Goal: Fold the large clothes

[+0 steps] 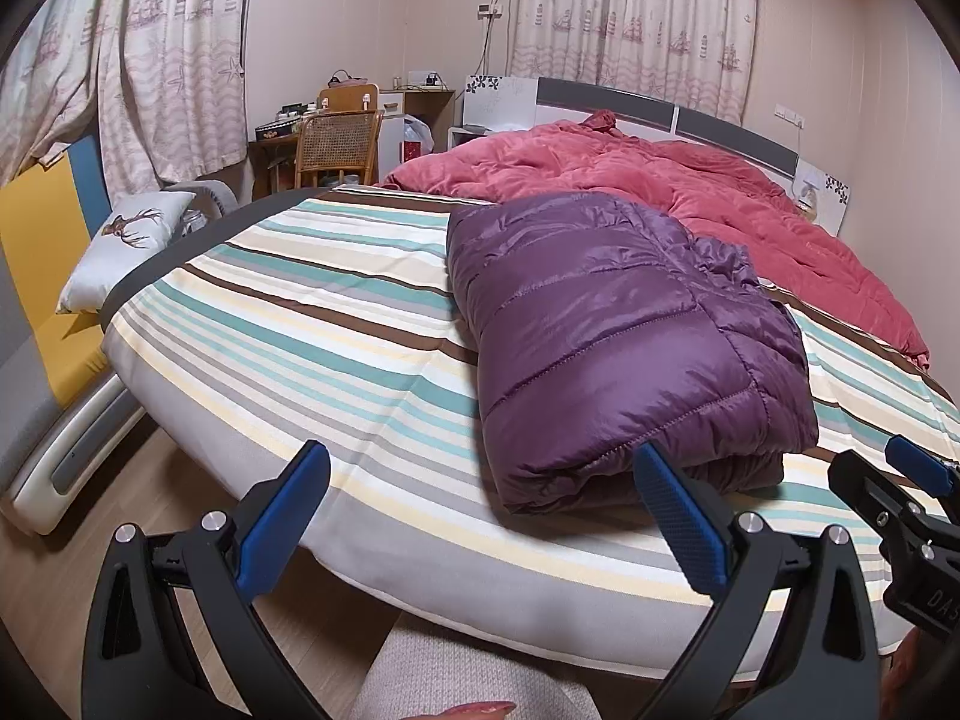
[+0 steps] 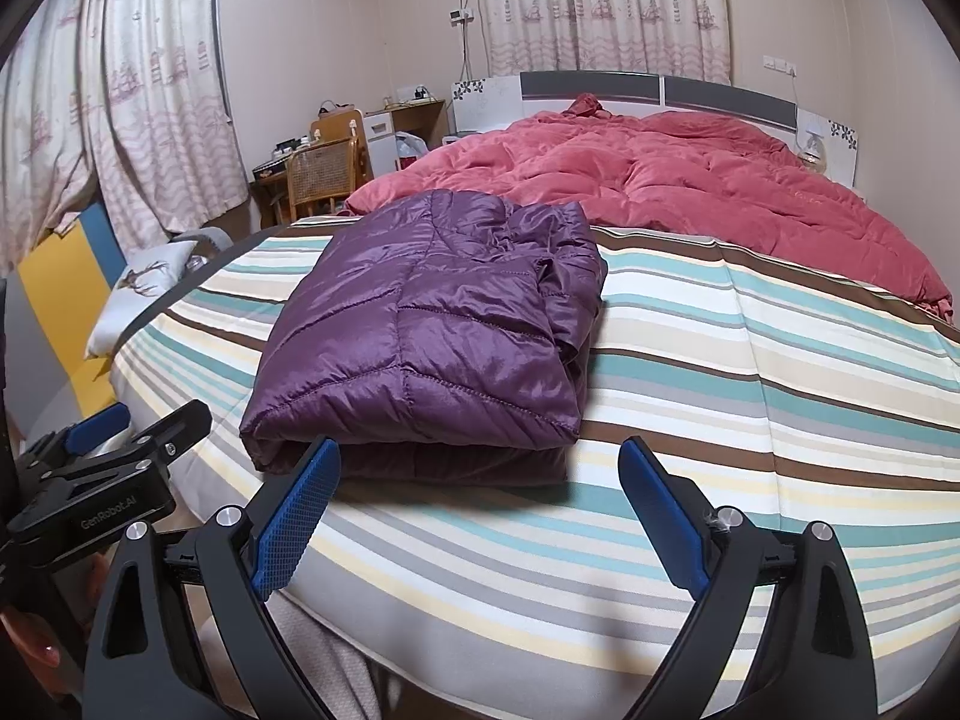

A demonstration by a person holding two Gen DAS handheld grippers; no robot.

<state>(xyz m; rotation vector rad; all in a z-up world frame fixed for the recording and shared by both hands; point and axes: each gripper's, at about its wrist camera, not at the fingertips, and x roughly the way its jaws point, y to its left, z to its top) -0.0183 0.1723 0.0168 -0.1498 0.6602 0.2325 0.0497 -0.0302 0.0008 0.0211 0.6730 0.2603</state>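
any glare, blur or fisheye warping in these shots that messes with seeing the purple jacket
Left wrist view: sharp, soft sheen on the folded purple jacket, no blown-out glare; the striped bed bows strongly from fisheye, dark vignette in the corners. Right wrist view: the same, sheen on the jacket, quilting seams readable; its folded front edge sits in shadow; the open right gripper is in focus.

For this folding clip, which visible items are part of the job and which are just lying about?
Part of the job: purple puffer jacket, folded on the striped bedsheet; left tongs and right tongs, both open.

Lying about: red quilt, deer-print pillow, wicker chair, curtains.
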